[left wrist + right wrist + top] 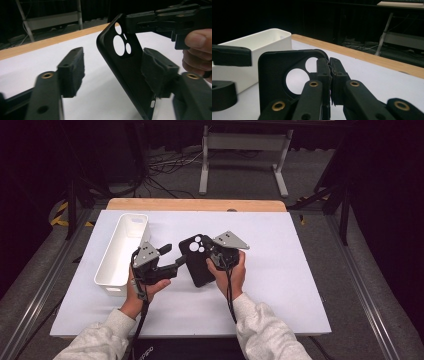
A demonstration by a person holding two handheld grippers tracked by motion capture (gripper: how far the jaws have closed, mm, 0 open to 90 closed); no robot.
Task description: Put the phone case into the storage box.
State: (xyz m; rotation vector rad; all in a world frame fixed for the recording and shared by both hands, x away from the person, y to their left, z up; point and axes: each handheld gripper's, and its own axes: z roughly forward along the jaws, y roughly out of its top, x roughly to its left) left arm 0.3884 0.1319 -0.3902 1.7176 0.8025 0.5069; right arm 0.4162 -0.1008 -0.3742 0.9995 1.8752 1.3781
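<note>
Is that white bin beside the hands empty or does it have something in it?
Empty, as far as shown: the high view shows only bare white inside the bin.

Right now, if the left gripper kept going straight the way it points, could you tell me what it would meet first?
Most likely the black phone case, which the right gripper holds pinched at its edge. The left gripper is open with one pad already beside the case, though contact is unclear.

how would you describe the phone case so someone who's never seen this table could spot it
Start at the white table, then find the long white bin on its left half. Just right of it, the right gripper holds up a phone case: the flat black shell with round camera holes in one corner.
</note>
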